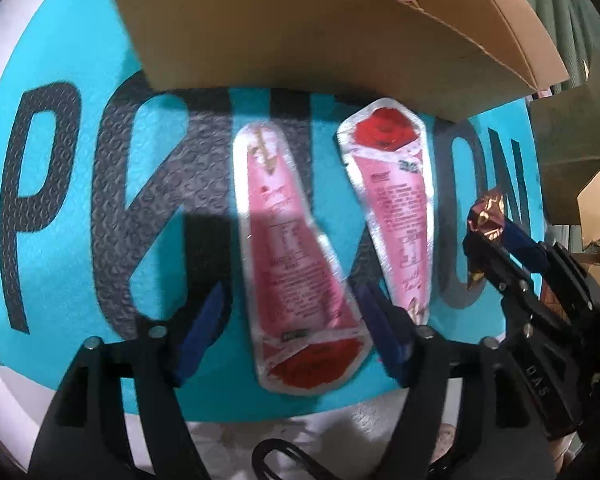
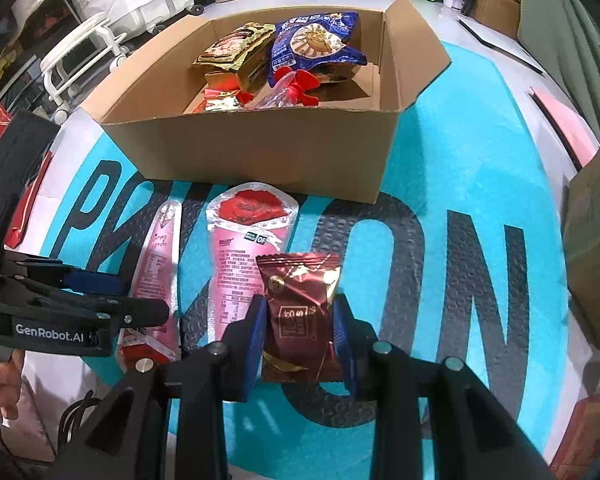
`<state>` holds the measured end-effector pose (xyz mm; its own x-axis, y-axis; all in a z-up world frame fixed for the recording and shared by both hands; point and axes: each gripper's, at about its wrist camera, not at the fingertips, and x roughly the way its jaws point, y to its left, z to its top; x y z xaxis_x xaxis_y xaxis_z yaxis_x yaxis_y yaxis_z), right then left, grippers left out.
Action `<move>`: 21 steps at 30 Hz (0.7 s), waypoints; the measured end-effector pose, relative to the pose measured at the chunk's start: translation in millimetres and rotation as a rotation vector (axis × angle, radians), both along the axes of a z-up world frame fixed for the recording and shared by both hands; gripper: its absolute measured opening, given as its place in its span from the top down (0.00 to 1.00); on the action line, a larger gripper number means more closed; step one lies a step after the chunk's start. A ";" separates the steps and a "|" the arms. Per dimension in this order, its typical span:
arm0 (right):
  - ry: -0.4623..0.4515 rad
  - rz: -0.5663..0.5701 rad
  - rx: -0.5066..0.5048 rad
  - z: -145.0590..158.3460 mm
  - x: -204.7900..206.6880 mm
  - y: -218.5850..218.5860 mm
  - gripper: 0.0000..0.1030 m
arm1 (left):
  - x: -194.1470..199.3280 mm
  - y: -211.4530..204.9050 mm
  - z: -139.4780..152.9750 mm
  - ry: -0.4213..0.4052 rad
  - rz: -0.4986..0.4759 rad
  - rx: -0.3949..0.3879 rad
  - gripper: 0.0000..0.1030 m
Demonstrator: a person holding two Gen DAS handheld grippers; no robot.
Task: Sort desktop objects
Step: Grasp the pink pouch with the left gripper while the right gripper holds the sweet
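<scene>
Pink sachet (image 1: pixel 296 264) lies flat on the teal mat (image 1: pixel 80 360) between the left gripper (image 1: pixel 288 328)'s open jaws, lined up for a pinch; the right gripper (image 2: pixel 300 332) clamps a maroon packet (image 2: pixel 300 300), seemingly bound for the cardboard box (image 2: pixel 260 148).
</scene>
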<state>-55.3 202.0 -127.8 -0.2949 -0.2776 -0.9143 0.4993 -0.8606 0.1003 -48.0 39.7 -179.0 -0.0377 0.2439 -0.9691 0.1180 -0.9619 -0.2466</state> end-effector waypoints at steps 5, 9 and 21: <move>-0.006 -0.004 0.010 -3.3 -0.7 3.4 0.68 | -5.2 15.7 -6.5 -0.010 -0.009 -0.008 0.07; -0.010 -0.019 0.027 -7.2 -1.8 9.5 0.68 | -1.1 36.4 -10.2 -0.014 -0.109 -0.106 0.07; -0.006 -0.025 0.010 -5.5 -1.8 8.8 0.69 | 20.0 47.0 -4.1 0.060 -0.186 -0.234 0.37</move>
<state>-57.1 210.9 -133.3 -0.2961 -0.2612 -0.9188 0.4770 -0.8738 0.0947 -28.0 86.8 -183.1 -0.0723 0.0225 -0.9971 -0.0733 -0.9972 -0.0172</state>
